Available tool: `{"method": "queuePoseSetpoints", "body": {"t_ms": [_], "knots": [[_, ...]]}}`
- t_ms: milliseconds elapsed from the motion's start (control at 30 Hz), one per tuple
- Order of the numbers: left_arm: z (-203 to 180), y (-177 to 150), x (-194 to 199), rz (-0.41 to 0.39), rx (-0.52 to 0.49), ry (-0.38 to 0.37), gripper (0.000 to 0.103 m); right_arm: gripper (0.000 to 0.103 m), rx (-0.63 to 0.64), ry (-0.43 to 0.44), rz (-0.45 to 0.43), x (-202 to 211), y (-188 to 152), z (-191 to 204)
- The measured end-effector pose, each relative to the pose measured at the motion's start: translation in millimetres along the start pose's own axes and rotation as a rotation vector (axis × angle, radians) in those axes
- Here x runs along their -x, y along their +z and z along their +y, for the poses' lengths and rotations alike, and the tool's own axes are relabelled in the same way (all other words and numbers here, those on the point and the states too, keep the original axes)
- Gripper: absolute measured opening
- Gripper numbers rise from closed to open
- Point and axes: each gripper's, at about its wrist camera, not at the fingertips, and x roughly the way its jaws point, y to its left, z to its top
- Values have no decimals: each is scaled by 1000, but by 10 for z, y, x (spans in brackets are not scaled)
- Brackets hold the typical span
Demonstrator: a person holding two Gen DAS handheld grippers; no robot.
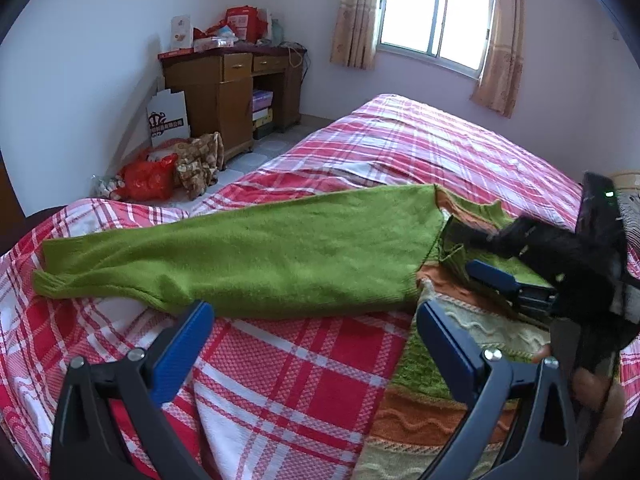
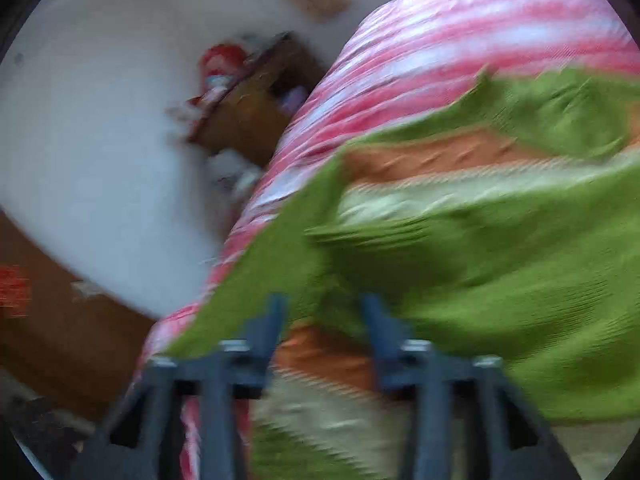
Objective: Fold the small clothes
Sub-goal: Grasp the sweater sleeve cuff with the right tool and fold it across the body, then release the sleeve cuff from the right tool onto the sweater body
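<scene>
A small green knitted sweater with orange and cream bands lies on the bed; its long green sleeve [image 1: 240,256] stretches left across the plaid sheet. The striped body [image 1: 436,408] lies at lower right. My left gripper [image 1: 316,336] is open and empty, just above the sheet in front of the sleeve. My right gripper [image 1: 476,256] reaches in from the right over the sweater's shoulder. In the blurred right wrist view its fingers [image 2: 324,316] stand a little apart with green knit [image 2: 500,272] between and beyond them; whether they pinch it is unclear.
The bed [image 1: 420,148] has a red, pink and white plaid sheet. A wooden desk [image 1: 232,92] with clutter stands at the far wall, bags [image 1: 160,176] on the floor beside it. A curtained window [image 1: 436,16] is behind the bed.
</scene>
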Motion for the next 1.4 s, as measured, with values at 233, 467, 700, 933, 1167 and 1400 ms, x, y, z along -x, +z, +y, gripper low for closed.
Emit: {"method": "queuePoseSetpoints", "body": {"t_ms": [233,467,700,933,1167,1400], "knots": [[-238,77,21,-8,-29,-21,103,73,46,101,-39,480,79,129],[-907,284,-140,-10,-118,-50,103,34,219,-386,-250,1410,322,-353],[-1399,373,-730,73,-151,97,103,33,71,-598,-184,1769,771,-1516],[-1139,234,-933,134,-52,180,103,31,61,-694,-251,1931,768,-1897],[-907,198,-667,106,-39,213,103,32,79,-586,-331,2295,353,-1464],[-289,90,-232,75,54,174,103,37,271,-647,-155,1753,-95,-1293]]}}
